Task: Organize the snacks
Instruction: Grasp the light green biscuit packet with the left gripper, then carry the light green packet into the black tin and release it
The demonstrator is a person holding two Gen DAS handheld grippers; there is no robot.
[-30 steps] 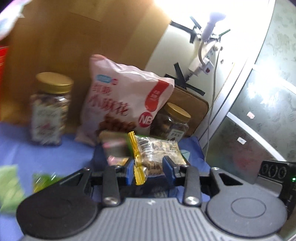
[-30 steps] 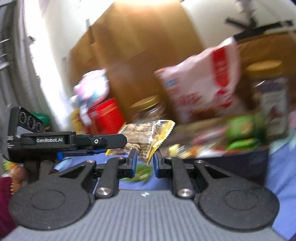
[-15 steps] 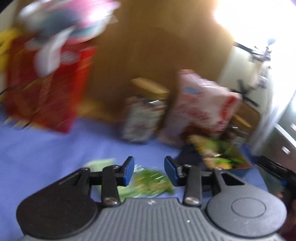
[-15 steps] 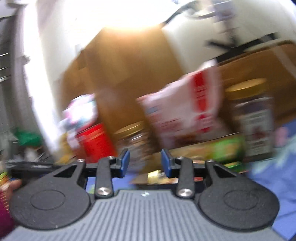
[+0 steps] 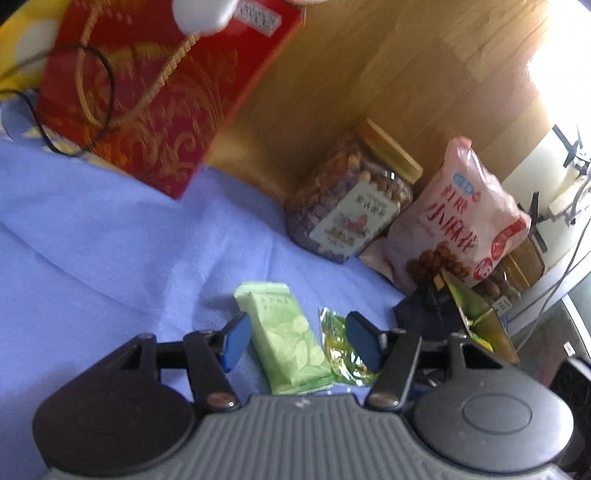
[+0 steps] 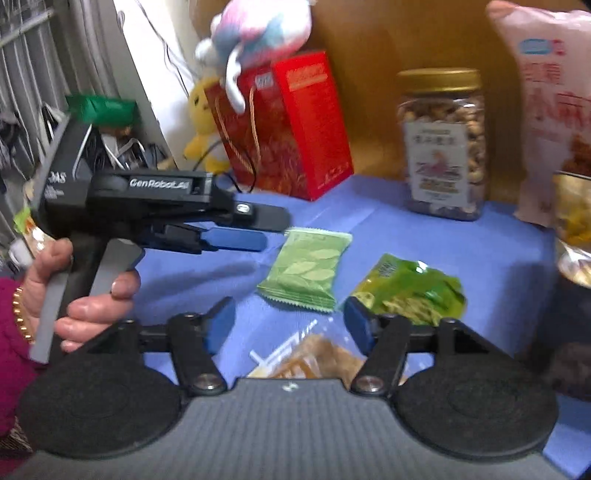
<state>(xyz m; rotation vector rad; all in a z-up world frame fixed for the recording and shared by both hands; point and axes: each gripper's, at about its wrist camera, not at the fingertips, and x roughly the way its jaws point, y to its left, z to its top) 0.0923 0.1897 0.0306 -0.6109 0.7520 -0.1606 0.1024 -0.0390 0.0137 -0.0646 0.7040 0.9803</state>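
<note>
My left gripper [image 5: 300, 341] hangs low over the blue cloth [image 5: 110, 258], its jaws opening. A pale green leaf-printed packet [image 5: 284, 339] lies flat on the cloth between its pads, which do not press on it. A bright green pea packet [image 5: 343, 347] lies just right of it. My right gripper [image 6: 289, 325] has its jaws opening wide, with a clear packet of yellowish snacks [image 6: 314, 354] lying beneath them, not gripped. The right wrist view shows the left gripper [image 6: 269, 229] held by a hand [image 6: 92, 295], next to the pale green packet [image 6: 306, 273] and the pea packet [image 6: 410, 291].
At the back stand a red gift bag [image 5: 155, 92], a gold-lidded nut jar [image 5: 351, 206] and a pink snack bag [image 5: 458, 229] against a wooden panel. A dark box [image 5: 424, 310] with packets in it sits at the right. Plush toys [image 6: 258, 29] sit on the red bag [image 6: 288, 129].
Both grippers held nut-bar packets near the dark box a second ago. Both have let go, opened and swung left and down to the loose packets on the cloth.
</note>
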